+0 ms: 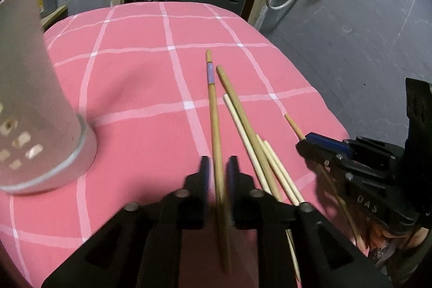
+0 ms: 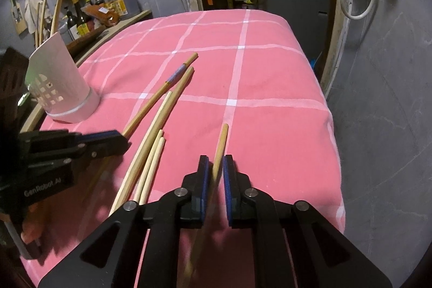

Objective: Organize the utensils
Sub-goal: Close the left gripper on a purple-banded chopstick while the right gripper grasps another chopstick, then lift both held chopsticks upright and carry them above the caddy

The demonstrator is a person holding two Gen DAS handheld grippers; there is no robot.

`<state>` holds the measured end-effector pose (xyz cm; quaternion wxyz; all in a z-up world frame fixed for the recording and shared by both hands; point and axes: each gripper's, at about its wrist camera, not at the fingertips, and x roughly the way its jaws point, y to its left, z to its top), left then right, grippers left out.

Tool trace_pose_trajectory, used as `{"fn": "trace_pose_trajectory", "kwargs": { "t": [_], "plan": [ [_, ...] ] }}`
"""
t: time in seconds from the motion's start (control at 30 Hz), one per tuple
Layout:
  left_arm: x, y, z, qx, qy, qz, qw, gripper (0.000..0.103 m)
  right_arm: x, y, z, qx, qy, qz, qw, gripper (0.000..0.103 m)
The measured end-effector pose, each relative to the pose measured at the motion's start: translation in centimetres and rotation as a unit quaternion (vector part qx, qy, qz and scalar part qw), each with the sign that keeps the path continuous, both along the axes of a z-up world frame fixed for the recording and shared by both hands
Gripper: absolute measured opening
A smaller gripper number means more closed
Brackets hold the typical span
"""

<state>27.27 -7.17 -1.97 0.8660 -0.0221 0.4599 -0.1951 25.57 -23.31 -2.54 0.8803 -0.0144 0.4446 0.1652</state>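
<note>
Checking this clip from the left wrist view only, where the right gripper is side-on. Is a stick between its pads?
Observer: Yes, one stick runs between the right gripper pads. Whether they press on it is unclear.
Operator: I see one curved stick in the holder. Any more?
Observer: Yes, shorter sticks stand in the holder too.
Operator: What's behind it?
Observer: A row of dark bottles on a shelf.

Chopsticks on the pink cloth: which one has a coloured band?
The chopstick with the purple band near its far end, lying between the left gripper fingers. The other chopsticks are plain wood.
</note>
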Motion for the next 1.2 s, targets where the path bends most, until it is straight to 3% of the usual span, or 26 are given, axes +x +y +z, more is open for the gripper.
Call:
{"fn": "trace_pose_trajectory", "kwargs": {
  "t": [0.07, 0.33, 0.57, 0.8, 0.87, 1.07, 1.2],
  "plan": [
    [0.6, 0.1, 0.1, -0.009, 0.0, -0.003, 1.0, 0.041, 0.0, 0.0, 0.0, 0.0, 0.003, 0.003, 1.0, 0.013],
    [2.6, 0.3, 0.0, -0.013, 0.002, 0.009, 0.9999, 0.042, 0.1, 0.0, -0.1, -0.009, 0.005, 0.006, 1.0, 0.013],
    [2.8, 0.0, -0.1, 0.01, -0.004, 0.016, 0.9998, 0.018, 0.3, 0.6, -0.2, -0.022, 0.006, -0.004, 1.0, 0.013],
    [2.7, -2.1, -0.1, 0.041, -0.007, -0.008, 0.9991, 0.014, 1.1, 0.9, 0.0, -0.03, 0.02, -0.019, 0.999, 0.005],
    [2.8, -1.9, -0.2, 0.043, -0.006, -0.006, 0.9991, 0.006, 1.1, 0.8, 0.0, -0.027, 0.021, -0.024, 0.999, 0.005],
    [2.4, -0.5, -0.4, 0.004, 0.003, 0.008, 1.0, 0.004, 0.6, -0.4, 0.1, 0.03, 0.021, -0.047, 0.998, 0.003],
    [1.0, 0.4, 0.6, -0.019, -0.013, 0.01, 0.9997, 0.004, -0.3, -1.1, 0.6, 0.073, 0.002, -0.057, 0.996, 0.003]
  ]
}}
